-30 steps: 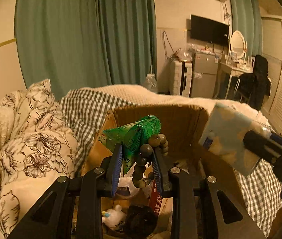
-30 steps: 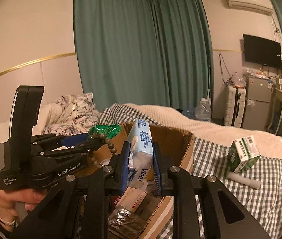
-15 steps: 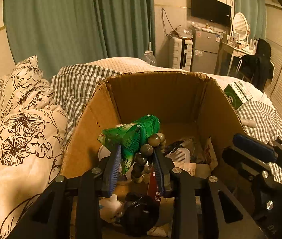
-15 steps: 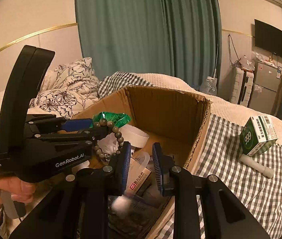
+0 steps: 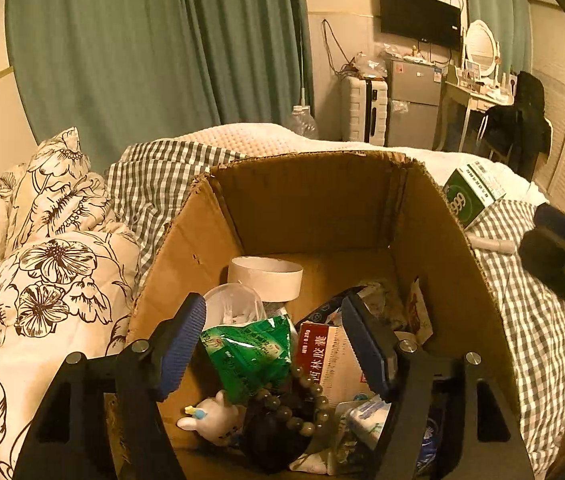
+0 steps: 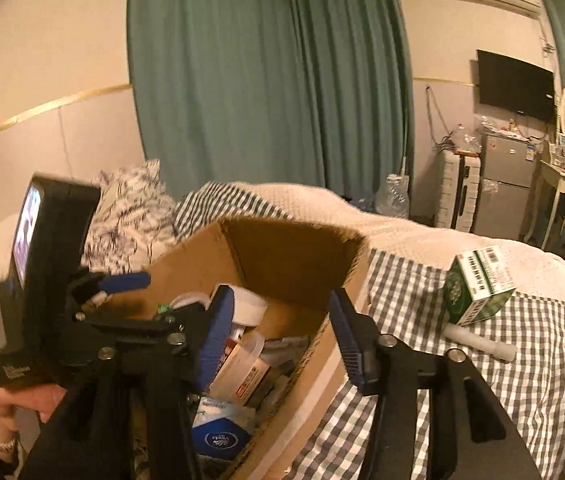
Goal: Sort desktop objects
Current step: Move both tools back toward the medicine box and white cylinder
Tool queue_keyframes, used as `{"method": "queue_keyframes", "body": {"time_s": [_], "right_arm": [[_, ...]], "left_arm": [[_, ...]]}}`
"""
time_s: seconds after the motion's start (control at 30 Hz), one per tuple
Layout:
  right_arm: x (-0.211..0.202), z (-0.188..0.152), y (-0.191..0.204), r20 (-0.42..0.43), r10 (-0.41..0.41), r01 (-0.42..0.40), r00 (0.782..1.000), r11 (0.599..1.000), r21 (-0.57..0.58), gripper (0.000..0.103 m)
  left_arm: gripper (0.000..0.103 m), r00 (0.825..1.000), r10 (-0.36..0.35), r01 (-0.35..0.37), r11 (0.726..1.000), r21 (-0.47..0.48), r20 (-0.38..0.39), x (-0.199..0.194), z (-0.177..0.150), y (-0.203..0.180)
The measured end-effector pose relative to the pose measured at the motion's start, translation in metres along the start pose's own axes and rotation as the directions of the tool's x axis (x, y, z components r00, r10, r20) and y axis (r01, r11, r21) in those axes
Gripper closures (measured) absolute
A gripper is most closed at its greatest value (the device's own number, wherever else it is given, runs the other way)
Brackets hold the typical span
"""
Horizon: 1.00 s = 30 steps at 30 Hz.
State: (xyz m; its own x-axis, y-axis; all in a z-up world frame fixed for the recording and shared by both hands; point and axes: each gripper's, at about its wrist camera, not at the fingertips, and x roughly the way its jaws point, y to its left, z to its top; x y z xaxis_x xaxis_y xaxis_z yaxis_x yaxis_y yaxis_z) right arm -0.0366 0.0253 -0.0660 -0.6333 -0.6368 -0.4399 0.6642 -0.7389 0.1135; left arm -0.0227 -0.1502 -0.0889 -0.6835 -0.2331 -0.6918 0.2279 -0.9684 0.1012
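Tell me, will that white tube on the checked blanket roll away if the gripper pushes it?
Probably. The white tube looks round and smooth and lies on its side, so a sideways push could roll it. The checked blanket looks soft, which may slow it. The green box stands close beside it and might stop it on that side.
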Motion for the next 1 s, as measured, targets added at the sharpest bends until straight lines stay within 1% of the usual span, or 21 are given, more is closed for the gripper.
{"method": "queue_keyframes", "body": {"time_s": [0.07,0.13,0.3,0.4,0.47,0.57,0.67,0.8,0.9,0.93,1.0], "right_arm": [[-0.007,0.005,-0.003,0.015,-0.011,0.011,1.000,1.000,0.007,0.051],[-0.016,0.009,-0.007,0.038,-0.024,0.023,0.999,1.000,0.018,0.043],[-0.039,0.020,-0.010,0.081,-0.041,0.038,0.996,0.999,0.036,0.041],[-0.053,0.025,-0.010,0.104,-0.055,0.051,0.993,0.998,0.040,0.037],[-0.062,0.029,-0.010,0.115,-0.062,0.057,0.991,0.997,0.043,0.037],[-0.076,0.032,-0.011,0.128,-0.076,0.071,0.989,0.997,0.044,0.036],[-0.091,0.036,-0.015,0.145,-0.090,0.084,0.985,0.995,0.050,0.033],[-0.112,0.040,-0.023,0.173,-0.114,0.103,0.978,0.992,0.069,0.031],[-0.127,0.043,-0.029,0.196,-0.136,0.123,0.971,0.989,0.076,0.029],[-0.133,0.042,-0.029,0.203,-0.142,0.129,0.969,0.989,0.077,0.028],[-0.144,0.043,-0.031,0.219,-0.153,0.140,0.964,0.987,0.074,0.024]], "left_arm": [[0.027,1.000,-0.004,0.004,1.000,-0.010,0.007,-0.003,0.001,0.000],[0.025,1.000,-0.006,0.006,1.000,-0.017,0.019,-0.008,0.002,-0.002],[0.023,0.998,-0.015,0.018,0.999,-0.036,0.067,-0.026,0.007,-0.006],[0.021,0.995,-0.031,0.035,0.999,-0.038,0.097,-0.038,0.010,-0.010],[0.018,0.993,-0.039,0.043,0.998,-0.035,0.112,-0.045,0.012,-0.014],[0.018,0.989,-0.050,0.055,0.998,-0.033,0.137,-0.057,0.013,-0.021],[0.017,0.982,-0.061,0.067,0.997,-0.029,0.177,-0.072,0.015,-0.029],[0.015,0.966,-0.083,0.096,0.995,-0.040,0.246,-0.094,0.018,-0.038],[0.007,0.954,-0.095,0.114,0.992,-0.048,0.286,-0.108,0.018,-0.042],[0.002,0.950,-0.099,0.119,0.992,-0.048,0.297,-0.112,0.018,-0.044],[0.001,0.940,-0.109,0.130,0.991,-0.042,0.322,-0.119,0.017,-0.048]]}}
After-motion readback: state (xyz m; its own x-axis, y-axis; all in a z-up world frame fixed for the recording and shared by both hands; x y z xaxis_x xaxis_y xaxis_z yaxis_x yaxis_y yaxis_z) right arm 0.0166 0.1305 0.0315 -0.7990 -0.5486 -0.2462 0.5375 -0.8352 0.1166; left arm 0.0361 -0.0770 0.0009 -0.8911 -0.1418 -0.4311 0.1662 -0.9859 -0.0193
